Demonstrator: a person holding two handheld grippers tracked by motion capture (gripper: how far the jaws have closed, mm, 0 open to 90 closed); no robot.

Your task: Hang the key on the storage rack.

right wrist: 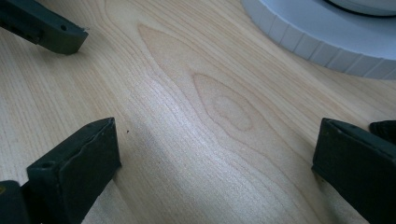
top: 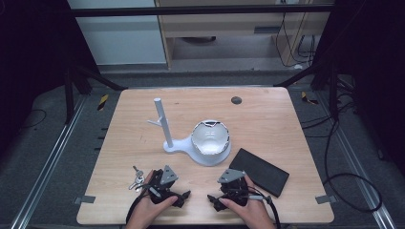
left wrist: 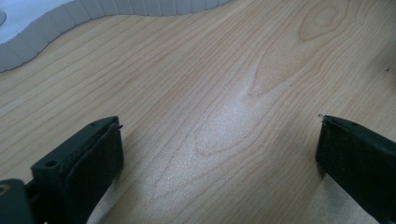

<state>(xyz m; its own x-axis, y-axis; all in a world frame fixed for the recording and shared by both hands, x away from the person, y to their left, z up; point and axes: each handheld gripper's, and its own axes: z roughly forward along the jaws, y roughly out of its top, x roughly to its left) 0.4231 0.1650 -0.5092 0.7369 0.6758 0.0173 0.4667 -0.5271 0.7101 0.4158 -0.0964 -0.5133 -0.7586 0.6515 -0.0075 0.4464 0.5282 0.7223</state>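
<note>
Both tools rest on the table [top: 267, 109] near its front edge, the left tool [top: 185, 194] and right tool [top: 211, 198] each gaping wide over bare wood, gripping nothing. Nearest them, a small bunch of metal keys [top: 136, 179] lies just left of the left tool, and a white stand [top: 173, 143] with a bowl-shaped dish sits beyond.

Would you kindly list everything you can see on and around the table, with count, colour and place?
table: one, light wood, centre of the high view
stand: one, white, an upright post with a side peg on a flat base, mid-table
bowl: one, white, on the round end of the stand's base
keys: one small bunch, metallic, near edge, beside the left gripper
flat case: one, black, near right, beside the right gripper
round disc: one, dark, far side of the table
left gripper: one, black, jaws open over bare wood
right gripper: one, black, jaws open over bare wood
hands: two, at the near edge
</note>
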